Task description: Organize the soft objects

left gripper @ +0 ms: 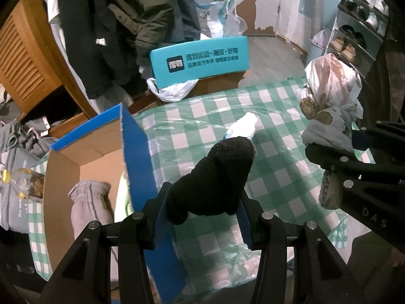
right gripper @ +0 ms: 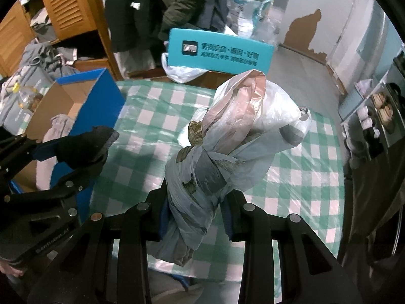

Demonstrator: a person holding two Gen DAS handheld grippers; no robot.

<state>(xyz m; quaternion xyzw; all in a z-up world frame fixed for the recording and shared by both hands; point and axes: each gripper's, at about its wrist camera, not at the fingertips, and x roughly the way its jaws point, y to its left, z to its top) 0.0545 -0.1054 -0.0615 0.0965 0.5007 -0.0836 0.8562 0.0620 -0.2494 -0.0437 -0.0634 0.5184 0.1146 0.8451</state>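
Observation:
My left gripper (left gripper: 202,210) is shut on a black sock (left gripper: 217,177) and holds it above the checked table, just right of the blue cardboard box (left gripper: 136,157). The sock also shows in the right wrist view (right gripper: 86,147). My right gripper (right gripper: 195,212) is shut on a knotted plastic bag bundle (right gripper: 227,139) with cloth inside, held over the table; it shows at the right of the left wrist view (left gripper: 329,101). A grey soft item (left gripper: 88,207) lies inside the box. A small white packet (left gripper: 243,126) lies on the table beyond the sock.
The table carries a green-and-white checked cloth (left gripper: 278,177) under clear plastic. A teal sign board (left gripper: 200,60) stands behind the table. Coats (left gripper: 121,25) hang at the back, a wooden cabinet (left gripper: 25,63) stands left, a shoe rack (left gripper: 359,25) right.

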